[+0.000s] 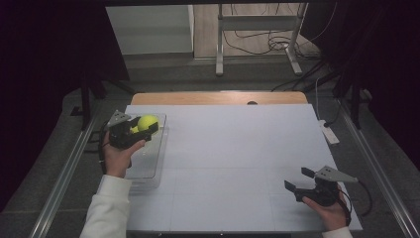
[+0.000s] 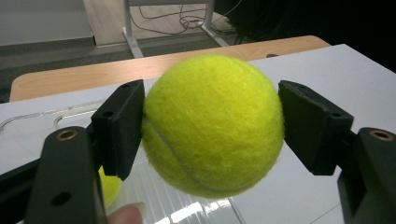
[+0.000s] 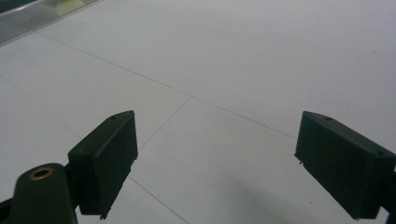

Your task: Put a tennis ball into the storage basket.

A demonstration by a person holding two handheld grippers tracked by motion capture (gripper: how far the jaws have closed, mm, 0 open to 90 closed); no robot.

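A yellow-green tennis ball point(image 1: 148, 121) point(image 2: 212, 123) is held in the air between both black pads of my left gripper point(image 1: 144, 125), which is shut on it. It hangs over the far end of a clear plastic container point(image 1: 150, 161) at the table's left edge. Under the left jaw a second yellow ball point(image 2: 110, 187) lies in the container, mostly hidden. My right gripper point(image 1: 298, 179) point(image 3: 215, 163) stands open near the table's front right corner, low over the white surface, with nothing between its pads.
The white tabletop point(image 1: 237, 148) stretches between the two grippers, with a wooden edge point(image 1: 218, 97) at the far side. The container's rim point(image 3: 32, 21) shows far off in the right gripper view. A metal stand point(image 1: 257, 34) and cables lie on the floor beyond.
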